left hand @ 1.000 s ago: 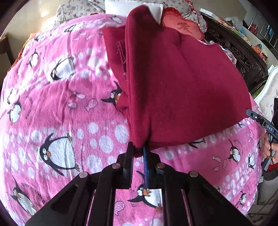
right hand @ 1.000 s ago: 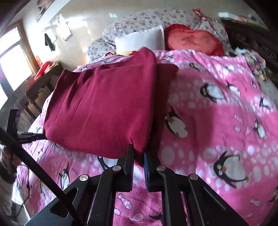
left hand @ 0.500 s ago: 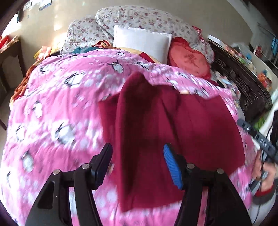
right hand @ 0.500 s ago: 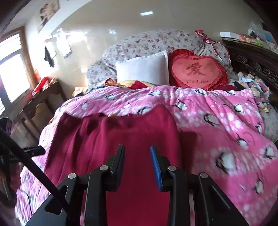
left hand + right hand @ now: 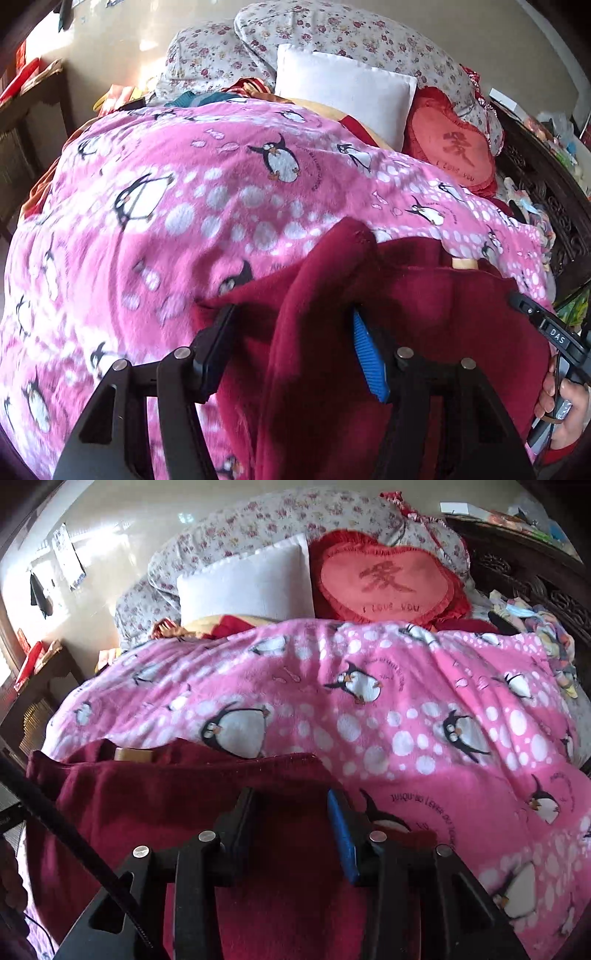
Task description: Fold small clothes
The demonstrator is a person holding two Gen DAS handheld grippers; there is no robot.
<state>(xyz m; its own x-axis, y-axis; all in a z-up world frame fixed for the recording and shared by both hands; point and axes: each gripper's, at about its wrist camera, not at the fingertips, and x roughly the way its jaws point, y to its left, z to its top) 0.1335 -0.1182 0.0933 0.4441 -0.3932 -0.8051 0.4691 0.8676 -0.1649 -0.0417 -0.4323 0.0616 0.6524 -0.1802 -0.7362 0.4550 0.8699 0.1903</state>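
- Left gripper (image 5: 291,343) hangs over the dark red garment (image 5: 424,332) with its jaws well apart, nothing pinched; a raised ridge of the cloth runs up between the fingers, but the pads do not press on it.
- Right gripper (image 5: 291,827) also stands parted above the garment (image 5: 184,805), narrower than the left; its jaws have just been opening, with only flat cloth beneath them and none caught between.
- That garment lies on the pink penguin blanket (image 5: 221,203), at the blanket's near edge, well short of the white pillow (image 5: 343,88) and the red heart cushion (image 5: 384,576) at the blanket's far end.
- Risk one: the released fold looks lumpy, with a peak standing up at its far corner (image 5: 351,236). If it is left so, the next fold would likely trap a crease or come out crooked.
- Risk two: fleece on a plush blanket tends to cling. A pinch taken too deep could lift the blanket along with the garment and drag the whole pile out of square.
- Risk three: a tan label (image 5: 133,755) shows at the far edge, so layers are offset there; grabbing just the top layer would peel the fold apart.
- Motion blur softens the near edge, so I cannot be sure how many layers lie beneath the fingers.
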